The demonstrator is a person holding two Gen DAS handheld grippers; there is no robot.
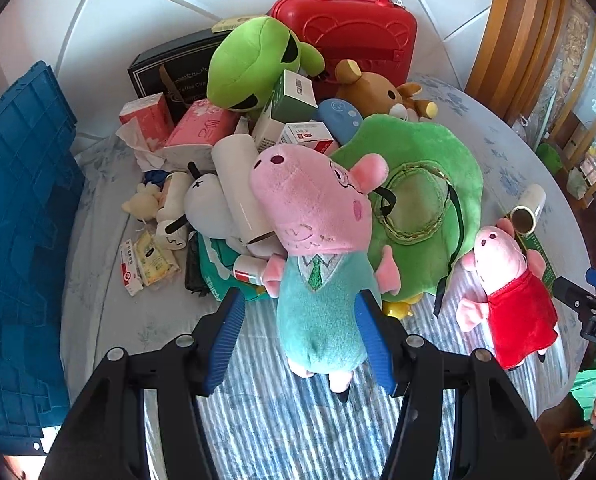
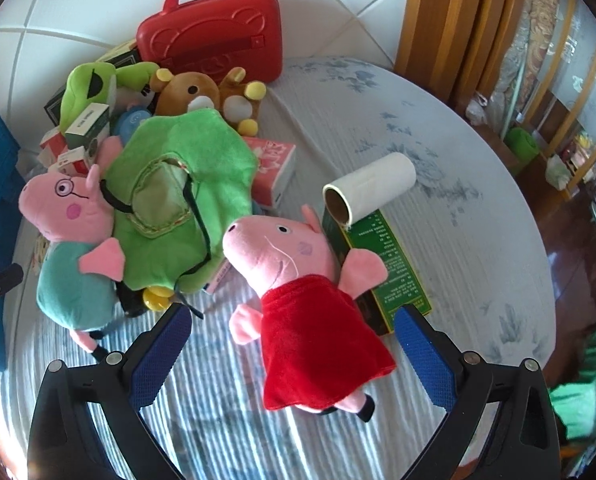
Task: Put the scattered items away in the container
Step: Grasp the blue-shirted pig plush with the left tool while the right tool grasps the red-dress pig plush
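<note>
A pig plush with a teal body [image 1: 318,320] lies at the front of the pile, its body between the blue pads of my left gripper [image 1: 298,296]. The left pad stands clear of it, so this gripper is open. A smaller pig plush in a red dress [image 2: 314,332] lies on the striped cloth between the pads of my right gripper [image 2: 294,310], open with a gap on each side. The blue plastic crate [image 1: 18,220] stands at the left edge. Both pigs show in both views: red-dress pig [image 1: 510,296], teal pig [image 2: 74,280].
Behind the pigs is a heap: green lily-pad plush [image 1: 422,208], green frog plush [image 1: 250,64], brown bear [image 1: 374,88], tissue packs [image 1: 202,132], small boxes, a white roll [image 2: 370,188] on a green box [image 2: 386,272]. A red case [image 1: 346,28] stands at the back. The cloth's rounded edge drops off at right.
</note>
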